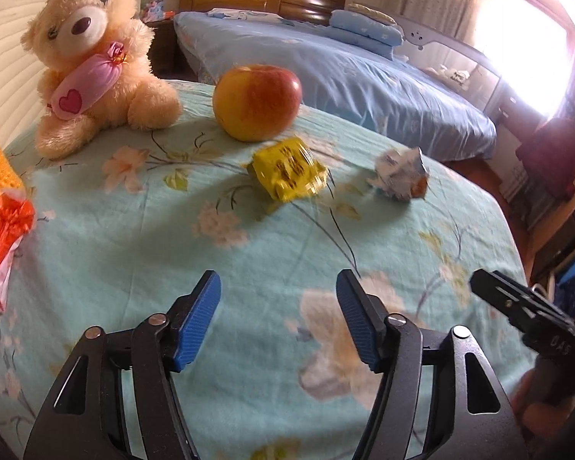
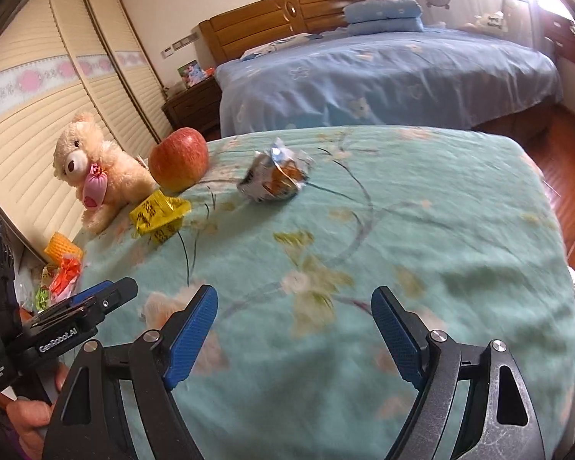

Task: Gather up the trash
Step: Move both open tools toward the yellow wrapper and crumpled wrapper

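Note:
A crumpled yellow wrapper lies on the floral teal cloth, just in front of an apple. It also shows in the right wrist view. A crumpled white and blue wrapper lies to its right and shows in the right wrist view too. My left gripper is open and empty, well short of the yellow wrapper. My right gripper is open and empty, well short of the white wrapper.
A teddy bear and a red-yellow apple sit at the far side of the cloth. Orange and red packaging lies at the left edge. A blue bed stands beyond. Louvered wardrobe doors run along the left.

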`<state>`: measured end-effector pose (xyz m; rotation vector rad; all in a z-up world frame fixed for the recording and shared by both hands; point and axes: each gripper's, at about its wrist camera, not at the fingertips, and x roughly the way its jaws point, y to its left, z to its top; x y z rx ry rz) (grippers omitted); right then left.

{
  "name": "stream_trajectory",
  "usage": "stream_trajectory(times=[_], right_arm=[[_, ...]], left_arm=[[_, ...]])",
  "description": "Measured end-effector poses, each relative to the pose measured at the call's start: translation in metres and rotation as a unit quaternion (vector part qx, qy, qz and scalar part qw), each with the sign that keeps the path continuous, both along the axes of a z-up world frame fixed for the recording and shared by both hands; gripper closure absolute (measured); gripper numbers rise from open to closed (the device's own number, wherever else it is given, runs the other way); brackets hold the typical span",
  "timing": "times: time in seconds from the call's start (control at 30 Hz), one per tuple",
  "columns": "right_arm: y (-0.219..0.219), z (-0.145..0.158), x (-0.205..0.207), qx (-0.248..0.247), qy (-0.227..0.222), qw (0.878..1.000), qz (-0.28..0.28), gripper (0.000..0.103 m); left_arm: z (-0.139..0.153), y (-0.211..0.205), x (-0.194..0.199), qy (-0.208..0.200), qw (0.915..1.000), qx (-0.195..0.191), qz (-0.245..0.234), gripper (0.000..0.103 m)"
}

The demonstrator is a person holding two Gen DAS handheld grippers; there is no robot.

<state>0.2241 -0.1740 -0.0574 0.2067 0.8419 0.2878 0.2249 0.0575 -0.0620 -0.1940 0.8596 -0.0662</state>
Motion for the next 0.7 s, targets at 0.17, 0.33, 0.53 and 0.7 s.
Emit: stream_trajectory(times=[0.17, 0.33, 0.53, 0.7], right_arm=[[0.012, -0.005, 0.027, -0.001, 0.001, 1.000, 0.006, 0.019], [0.017, -0.007, 0.055, 0.008, 0.003, 1.000, 0.003, 0.019], [0.023, -0.005, 0.082, 0.016, -0.001, 1.000, -0.001, 0.019], [0.028, -0.011, 0.099, 0.016, 0.011, 1.000, -0.007, 0.022]], left_arm=[[0.004, 0.009, 0.024, 0.000, 0.9998, -0.021, 0.006, 0.037], [0.011, 0.010, 0.043, -0.008, 0.9997, -0.023, 0.005, 0.036], [0.009, 0.010, 0.058, -0.010, 0.9998, -0.019, 0.004, 0.036], [0.002, 0.006, 0.062, -0.009, 0.9999, -0.010, -0.007, 0.045]])
